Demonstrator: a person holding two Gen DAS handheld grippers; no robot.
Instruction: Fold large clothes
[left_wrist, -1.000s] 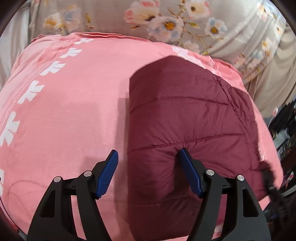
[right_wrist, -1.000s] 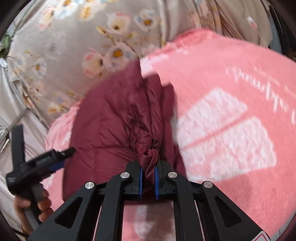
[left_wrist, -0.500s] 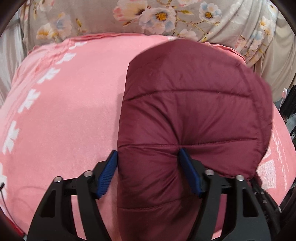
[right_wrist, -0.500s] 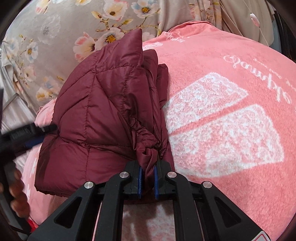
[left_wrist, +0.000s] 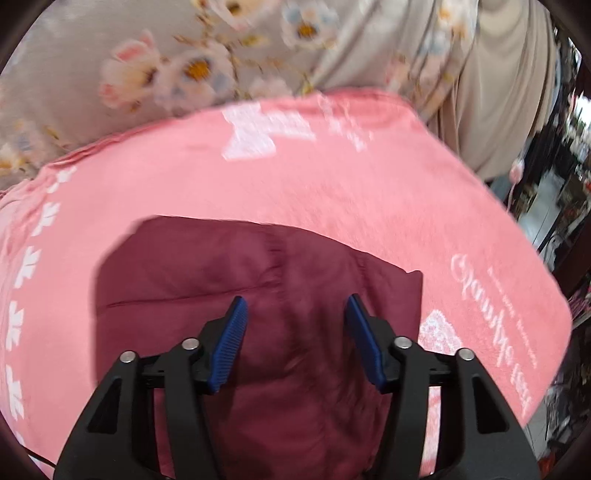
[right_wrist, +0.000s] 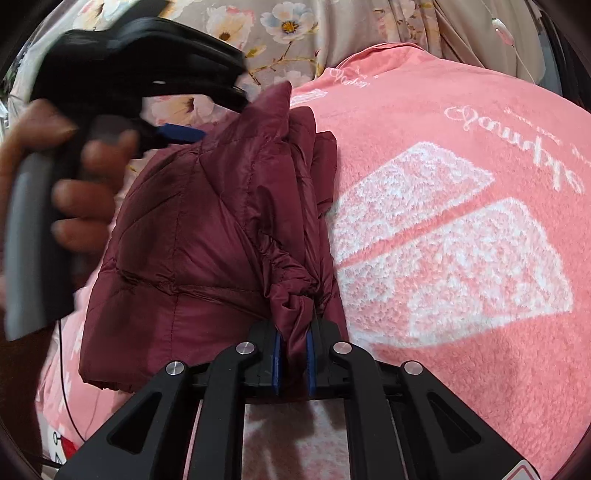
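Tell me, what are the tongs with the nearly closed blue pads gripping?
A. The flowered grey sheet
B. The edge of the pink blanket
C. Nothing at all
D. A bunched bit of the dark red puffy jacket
D: in the right wrist view, the right tongs pinch a gathered wad of the maroon jacket, which lies folded on the pink blanket.

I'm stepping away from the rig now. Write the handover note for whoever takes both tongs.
Right tongs: shut on a bunched edge of the maroon puffer jacket, near its front right corner.
Left tongs: jaws apart and just been closing, over the jacket, pads not pressing it.
Jacket lies folded into a compact bundle on the pink blanket.
Left: settle the last fold flat, then release.
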